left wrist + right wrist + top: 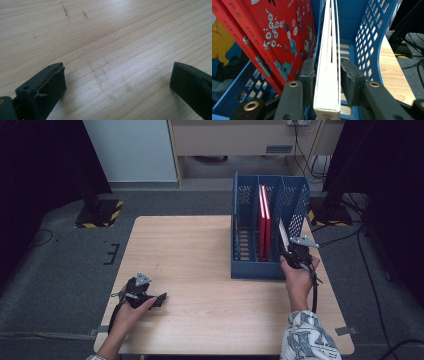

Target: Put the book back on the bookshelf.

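Note:
A blue three-slot file holder [252, 270] stands on the right half of the wooden table [200, 250]. Red picture books [264, 220] stand in its middle slot and lean left in the right gripper view [274, 37]. A thin white book [283, 234] stands upright on edge in the right slot [329, 37]. My right gripper [292, 251] has its jaws on either side of this book's near end [327, 67], and a thin gap shows at the right pad [348, 75], so the pads do not press on it. My left gripper [161, 299] rests low at the table's front left, jaws wide open over bare wood [117, 75].
The holder's perforated blue wall [372, 37] stands close on the right of the white book. The table's right edge [332, 285] lies just beyond the right hand. On the floor, black stands with yellow-striped bases [100, 212] and cables [360, 240] flank the table.

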### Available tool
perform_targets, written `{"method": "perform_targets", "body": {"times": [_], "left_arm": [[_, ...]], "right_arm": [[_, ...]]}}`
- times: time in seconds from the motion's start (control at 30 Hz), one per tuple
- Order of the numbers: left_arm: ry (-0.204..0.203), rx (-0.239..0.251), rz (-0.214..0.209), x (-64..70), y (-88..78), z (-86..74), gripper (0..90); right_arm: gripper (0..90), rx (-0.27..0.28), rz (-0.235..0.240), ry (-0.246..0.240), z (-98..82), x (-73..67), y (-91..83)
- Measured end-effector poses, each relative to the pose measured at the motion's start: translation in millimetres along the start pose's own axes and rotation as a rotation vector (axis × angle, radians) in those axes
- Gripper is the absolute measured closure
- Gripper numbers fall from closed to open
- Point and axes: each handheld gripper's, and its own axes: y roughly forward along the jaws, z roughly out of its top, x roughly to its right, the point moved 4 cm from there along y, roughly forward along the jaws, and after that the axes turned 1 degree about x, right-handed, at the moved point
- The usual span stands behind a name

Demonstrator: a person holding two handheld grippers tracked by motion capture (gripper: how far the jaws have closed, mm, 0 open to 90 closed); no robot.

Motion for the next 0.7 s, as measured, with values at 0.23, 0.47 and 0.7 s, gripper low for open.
{"method": "perform_targets", "body": {"times": [0.23,0.47,0.7], "left_arm": [[0.000,0.000,0.000,0.0,0.0,0.0,0.0],[-0.001,0.001,0.001,0.1,0.0,-0.1,0.0],[-0.001,0.000,0.001,0.1,-0.1,-0.1,0.0]], "right_arm": [[63.9,0.010,0.009,0.007,-2.2,-0.7,-4.4],[64.5,0.015,0.016,0.002,-5.7,-1.5,-7.1],[71.2,0.012,-0.016,-0.036,-5.7,1.4,-7.8]]}}
